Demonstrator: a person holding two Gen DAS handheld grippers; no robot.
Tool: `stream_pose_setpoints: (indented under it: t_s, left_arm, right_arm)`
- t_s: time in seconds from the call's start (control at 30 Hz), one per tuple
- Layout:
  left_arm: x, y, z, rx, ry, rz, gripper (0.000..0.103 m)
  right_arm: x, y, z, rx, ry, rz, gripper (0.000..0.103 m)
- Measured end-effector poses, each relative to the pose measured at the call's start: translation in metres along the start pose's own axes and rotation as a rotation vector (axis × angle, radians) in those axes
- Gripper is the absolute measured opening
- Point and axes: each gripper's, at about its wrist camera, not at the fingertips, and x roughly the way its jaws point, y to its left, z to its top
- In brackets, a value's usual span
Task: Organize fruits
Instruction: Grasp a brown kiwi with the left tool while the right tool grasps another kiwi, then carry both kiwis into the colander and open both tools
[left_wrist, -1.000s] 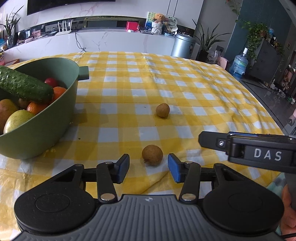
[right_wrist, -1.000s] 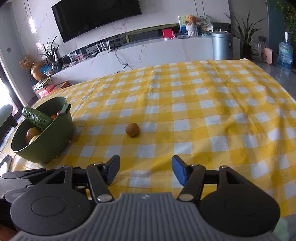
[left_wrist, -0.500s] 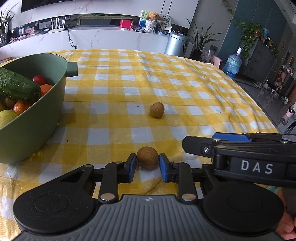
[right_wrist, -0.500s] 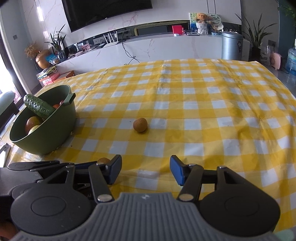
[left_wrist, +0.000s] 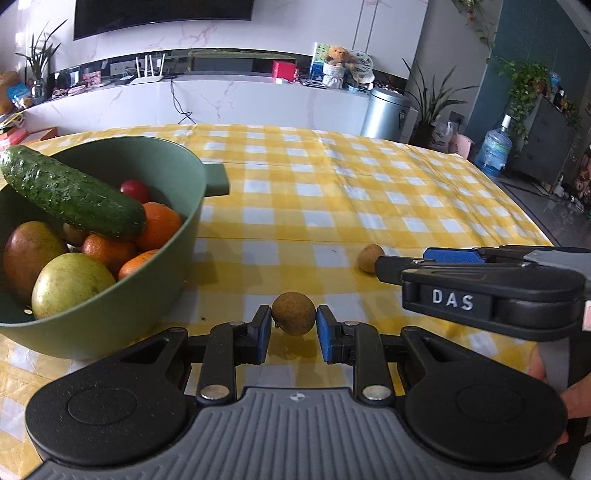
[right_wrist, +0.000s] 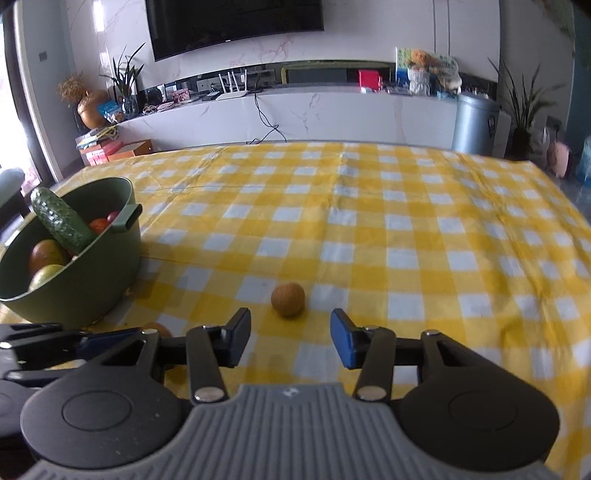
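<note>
The left hand-held gripper (left_wrist: 293, 328) is clamped on a small brown fruit (left_wrist: 294, 313), its blue pads pressed to both sides. The right hand-held gripper (right_wrist: 290, 336) is closing, with nothing between its jaws; a second brown fruit (right_wrist: 288, 300) lies on the bench (right_wrist: 406, 229) just ahead, seemingly untouched. Farther off to the left stands the green bowl (left_wrist: 177, 258), holding a cucumber (left_wrist: 74, 195), oranges (left_wrist: 159, 225) and other fruit.

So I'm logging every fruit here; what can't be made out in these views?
- Bowl bottom, left view: cucumber and top fruit cover what lies below; frame edge cuts its left side.
- Far longan, left view: right gripper hides part.
- Held longan, right view: a sliver shows behind the left gripper.
</note>
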Motion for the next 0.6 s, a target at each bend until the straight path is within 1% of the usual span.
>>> stream_pose_setpoints:
  t_s: [0.13, 0.27, 0.4, 0.6]
  left_arm:
    - [0.006, 0.004, -0.001, -0.014, 0.003, 0.006, 0.029]
    - [0.008, 0.007, -0.002, -0.016, 0.010, 0.003, 0.029]
    - [0.008, 0.008, -0.004, -0.020, 0.009, -0.001, 0.029]
    - [0.009, 0.009, -0.004, -0.027, 0.018, -0.009, 0.029]
  right_arm:
    - [0.013, 0.007, 0.001, -0.052, 0.003, 0.009, 0.040]
    - [0.023, 0.012, 0.001, -0.096, -0.003, -0.019, 0.040]
    - [0.031, 0.012, 0.001, -0.098, 0.012, -0.023, 0.032]
    - [0.038, 0.011, 0.000, -0.098, 0.018, -0.035, 0.030]
